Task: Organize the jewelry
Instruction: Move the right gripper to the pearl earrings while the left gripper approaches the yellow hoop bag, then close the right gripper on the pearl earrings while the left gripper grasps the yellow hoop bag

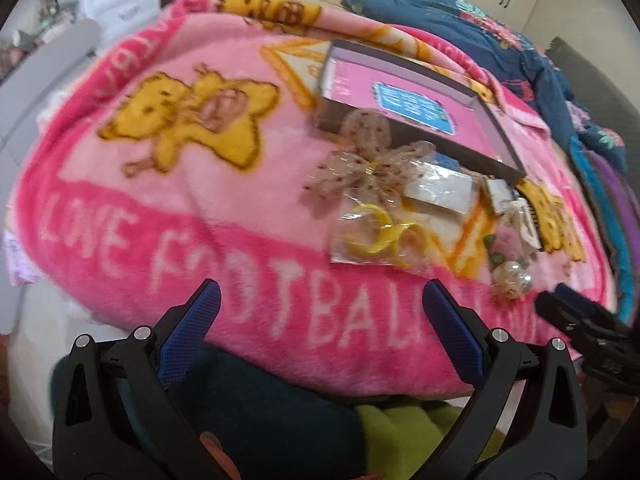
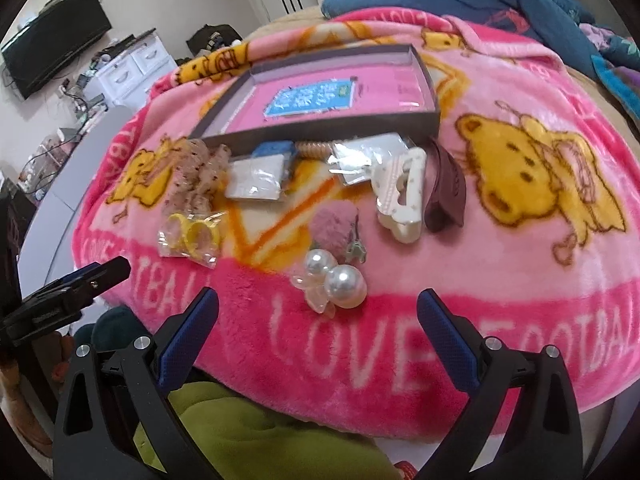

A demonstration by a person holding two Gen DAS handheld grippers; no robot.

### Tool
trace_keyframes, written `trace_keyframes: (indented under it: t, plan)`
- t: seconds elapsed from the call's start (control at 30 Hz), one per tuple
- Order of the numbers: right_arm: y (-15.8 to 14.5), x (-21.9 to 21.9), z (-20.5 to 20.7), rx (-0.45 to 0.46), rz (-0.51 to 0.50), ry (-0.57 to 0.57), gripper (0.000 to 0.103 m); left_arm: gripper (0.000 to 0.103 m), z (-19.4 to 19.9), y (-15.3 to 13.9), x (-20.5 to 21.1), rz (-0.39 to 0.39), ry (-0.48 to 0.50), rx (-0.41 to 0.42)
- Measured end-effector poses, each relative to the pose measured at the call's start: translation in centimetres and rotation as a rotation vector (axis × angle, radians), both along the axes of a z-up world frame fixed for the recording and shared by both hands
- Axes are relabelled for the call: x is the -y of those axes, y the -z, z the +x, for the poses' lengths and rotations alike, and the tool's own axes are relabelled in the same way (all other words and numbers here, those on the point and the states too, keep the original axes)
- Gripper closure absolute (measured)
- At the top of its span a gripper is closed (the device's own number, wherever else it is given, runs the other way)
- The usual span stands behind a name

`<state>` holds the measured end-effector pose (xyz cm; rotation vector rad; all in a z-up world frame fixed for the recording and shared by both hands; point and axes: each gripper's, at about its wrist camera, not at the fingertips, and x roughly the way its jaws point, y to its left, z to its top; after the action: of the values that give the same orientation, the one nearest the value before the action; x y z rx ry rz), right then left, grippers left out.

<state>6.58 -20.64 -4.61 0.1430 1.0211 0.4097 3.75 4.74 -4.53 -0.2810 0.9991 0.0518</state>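
Before us the jewelry lies loose on the pink blanket (image 2: 500,264): pearl clip (image 2: 336,282), fluffy pink clip (image 2: 334,230), white claw clip (image 2: 402,196), bagged yellow rings (image 2: 194,236), a dotted bow (image 1: 360,168). The shallow box (image 2: 320,136) sits just behind them. Our left gripper (image 1: 322,312) and right gripper (image 2: 318,316) hover at the blanket's near edge, fingers spread wide, holding nothing. White drawers (image 2: 140,66) and a television (image 2: 52,44) stand beyond the bed.

Lighting is bright, soft and even, with no hard shadows; its source I cannot place. My left view is smeared, probably by motion. Glare sits on the plastic packets (image 2: 256,182). Fisheye bending and dark vignetting mark both frames' edges.
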Motion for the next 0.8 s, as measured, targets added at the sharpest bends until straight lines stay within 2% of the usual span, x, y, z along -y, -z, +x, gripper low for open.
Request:
trace_keyframes:
  t: [0.07,0.1,0.17,0.23,0.3,0.33,0.63,0.67,0.8]
  plan:
    - [0.6,-0.1,0.4,-0.014,0.0,-0.001,0.005,0.008,0.6,0.6,0.3,-0.021,0.01,-0.014]
    - [1.0,0.0,0.6,-0.027,0.013,0.001,0.006,0.008,1.1,1.0,0.6,-0.005,0.023,-0.022]
    - [1.5,-0.1,1.0,-0.047,0.024,-0.003,0.023,0.008,1.7,1.7,1.1,0.012,0.03,-0.035]
    - [2.1,-0.3,1.5,-0.071,0.032,-0.01,0.031,0.008,2.4,2.2,1.5,-0.007,0.039,-0.047]
    - [2.9,0.0,2.0,-0.111,0.068,-0.002,0.043,0.008,2.9,2.5,2.0,0.005,0.046,-0.049]
    - [3.1,0.0,2.1,-0.116,0.07,0.004,0.053,0.008,3.1,2.5,2.1,0.006,0.049,-0.048]
    - [2.5,2.6,2.3,-0.051,0.088,0.022,0.054,0.009,5.6,3.2,3.4,0.005,0.062,-0.056]
    - [2.3,3.0,2.3,-0.043,0.083,0.027,0.054,0.011,5.8,3.3,3.6,0.014,0.063,-0.058]
    - [1.5,4.6,2.2,-0.004,0.068,0.052,0.054,0.034,6.2,3.6,4.2,0.052,0.073,-0.052]
